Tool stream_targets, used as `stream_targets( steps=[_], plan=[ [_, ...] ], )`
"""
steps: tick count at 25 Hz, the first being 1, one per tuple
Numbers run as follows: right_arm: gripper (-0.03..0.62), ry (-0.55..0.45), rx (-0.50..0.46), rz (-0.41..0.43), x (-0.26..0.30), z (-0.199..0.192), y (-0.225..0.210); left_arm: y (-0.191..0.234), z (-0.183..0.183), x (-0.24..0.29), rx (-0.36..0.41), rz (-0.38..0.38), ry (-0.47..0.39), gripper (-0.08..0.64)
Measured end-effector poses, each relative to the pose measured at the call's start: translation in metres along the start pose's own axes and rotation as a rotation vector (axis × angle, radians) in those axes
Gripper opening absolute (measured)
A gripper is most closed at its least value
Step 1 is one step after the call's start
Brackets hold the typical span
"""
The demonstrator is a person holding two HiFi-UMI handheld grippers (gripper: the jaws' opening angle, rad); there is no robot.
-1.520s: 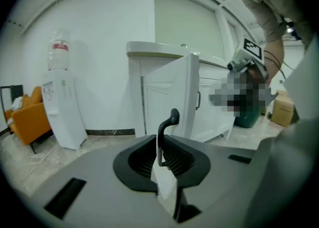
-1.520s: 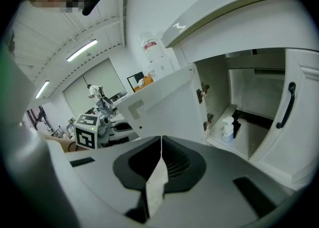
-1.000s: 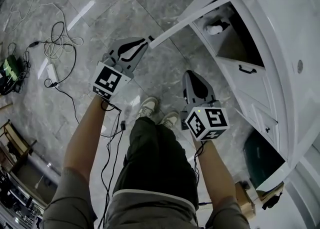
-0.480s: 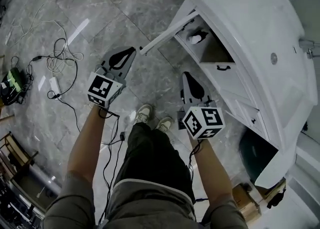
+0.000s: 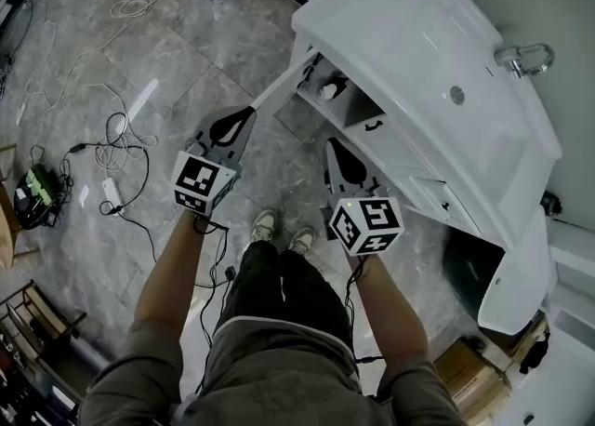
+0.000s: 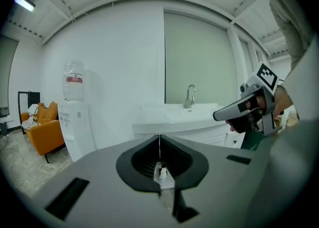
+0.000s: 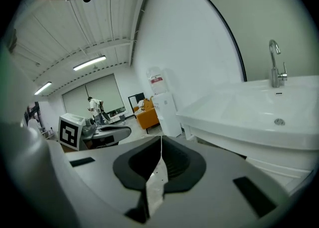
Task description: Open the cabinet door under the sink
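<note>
**Grey stone floor, door open, both grippers closed and empty**

Grey stone floor is seen in the head view to the left of a white cabinet, which is topped by a sink. The door is found swung wide out from the cabinet's far end, edge-on to the camera. An open compartment is exposed behind it. The left gripper is held with its tip right at the door's free edge in this view. Whether the two touch cannot be told from above. The right gripper is held beside the cabinet front, near a drawer handle and apart from the left one. Shoes are seen on the floor between the two grippers.

Jaw state is given only by the gripper views. The left jaws, having just closed, are seen pressed together with nothing gripped. The right jaws are likewise pressed together on nothing. The door's edge and the compartment are shown plainly by the head view alone. A faucet, a dispenser and an orange sofa are shown standing upright in the left gripper view.

Open floor is left beyond the door's free edge, as far as the cables strewn at the left. The cabinet front is overhung by the sink's rim along its whole length. Nearer the person, a dark bin is set close under that rim, so the room on the right side is narrowed.
</note>
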State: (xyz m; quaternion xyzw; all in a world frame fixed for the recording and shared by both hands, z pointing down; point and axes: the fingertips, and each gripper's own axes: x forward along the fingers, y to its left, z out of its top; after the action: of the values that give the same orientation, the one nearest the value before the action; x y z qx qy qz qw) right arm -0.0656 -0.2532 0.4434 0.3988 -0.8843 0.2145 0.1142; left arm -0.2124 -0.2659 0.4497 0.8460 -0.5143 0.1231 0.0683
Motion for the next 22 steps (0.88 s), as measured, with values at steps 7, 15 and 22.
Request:
stream_targets(
  steps=[7,15,22],
  plan=[
    [0.029,-0.082,-0.046,-0.034,-0.061,0.071,0.003,-0.037,0.063,-0.012,0.067,-0.013,0.021,0.02],
    [0.029,-0.196,-0.072,-0.075,-0.135,0.141,0.013,-0.079,0.133,-0.041,0.065,-0.048,-0.001,0.021],
    [0.029,-0.298,-0.174,-0.118,-0.205,0.193,0.022,-0.125,0.202,-0.056,0.146,-0.091,-0.079,0.021]
  ],
)
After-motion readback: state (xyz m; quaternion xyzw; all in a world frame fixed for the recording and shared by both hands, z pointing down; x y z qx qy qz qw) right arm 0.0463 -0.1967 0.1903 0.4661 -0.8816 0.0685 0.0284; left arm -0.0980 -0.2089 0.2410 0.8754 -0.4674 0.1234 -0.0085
